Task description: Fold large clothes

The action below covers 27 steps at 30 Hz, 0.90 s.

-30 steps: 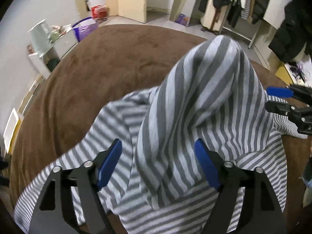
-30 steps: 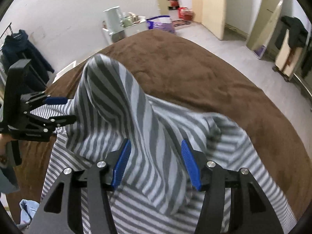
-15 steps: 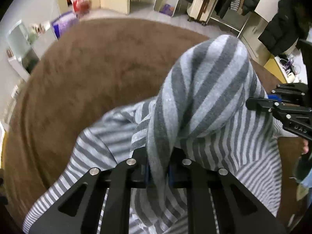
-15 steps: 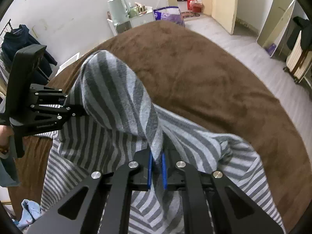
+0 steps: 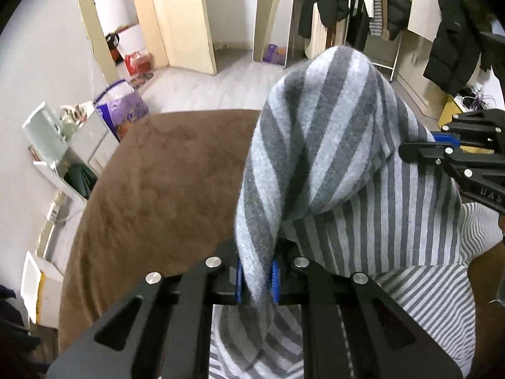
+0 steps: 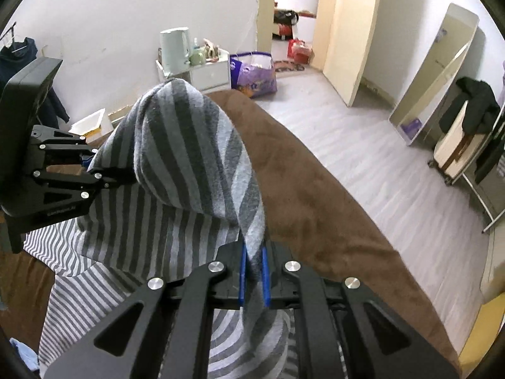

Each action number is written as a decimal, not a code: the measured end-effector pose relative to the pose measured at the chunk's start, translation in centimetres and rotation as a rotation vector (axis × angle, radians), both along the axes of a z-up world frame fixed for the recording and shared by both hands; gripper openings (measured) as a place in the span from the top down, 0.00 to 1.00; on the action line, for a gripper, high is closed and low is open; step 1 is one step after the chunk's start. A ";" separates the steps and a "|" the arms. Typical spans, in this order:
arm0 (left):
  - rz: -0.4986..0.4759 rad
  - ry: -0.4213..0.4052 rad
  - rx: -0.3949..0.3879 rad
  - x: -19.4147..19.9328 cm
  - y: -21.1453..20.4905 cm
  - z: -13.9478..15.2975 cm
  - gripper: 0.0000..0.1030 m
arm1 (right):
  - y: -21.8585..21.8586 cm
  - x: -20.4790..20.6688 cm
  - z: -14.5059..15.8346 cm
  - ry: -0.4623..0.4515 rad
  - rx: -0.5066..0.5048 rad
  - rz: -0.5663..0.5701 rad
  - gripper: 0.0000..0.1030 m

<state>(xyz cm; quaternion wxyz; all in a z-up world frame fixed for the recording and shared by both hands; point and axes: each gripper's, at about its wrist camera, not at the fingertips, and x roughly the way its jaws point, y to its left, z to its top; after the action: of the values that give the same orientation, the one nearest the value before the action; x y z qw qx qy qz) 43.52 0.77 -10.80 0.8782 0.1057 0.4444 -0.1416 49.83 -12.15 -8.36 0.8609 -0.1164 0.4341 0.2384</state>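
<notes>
A grey and white striped garment hangs lifted above a brown bed cover. My left gripper is shut on one edge of it, blue pads pinching the cloth. My right gripper is shut on another edge of the same garment. The cloth bulges up between the two grippers and its lower part trails on the bed. The right gripper also shows in the left wrist view, and the left gripper shows in the right wrist view. Both sit at the raised cloth's sides.
The brown bed fills the foreground. A white side cabinet with a kettle and a purple bag stand beyond it. Grey floor, a mirror and a clothes rack with coats lie further off.
Both grippers went from open around the cloth to shut on it. They have since lifted the garment up, and the view has tilted toward the room.
</notes>
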 end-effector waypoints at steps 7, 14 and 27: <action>-0.017 -0.041 -0.014 -4.8 0.5 -1.6 0.85 | -1.3 -4.5 -2.0 0.014 0.062 0.018 0.92; -0.024 -0.029 -0.022 -12.5 0.0 -2.3 0.85 | -1.7 -12.5 -2.1 0.040 0.109 0.051 0.92; -0.009 0.060 0.018 -21.4 -1.3 -9.6 0.68 | -2.8 -21.0 -8.5 0.138 0.100 0.006 0.84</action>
<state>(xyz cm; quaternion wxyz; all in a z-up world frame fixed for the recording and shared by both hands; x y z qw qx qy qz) 22.10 -0.58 -20.44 0.8628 0.1112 0.4714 -0.1450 28.78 -14.96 -16.81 0.8331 -0.0579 0.4794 0.2697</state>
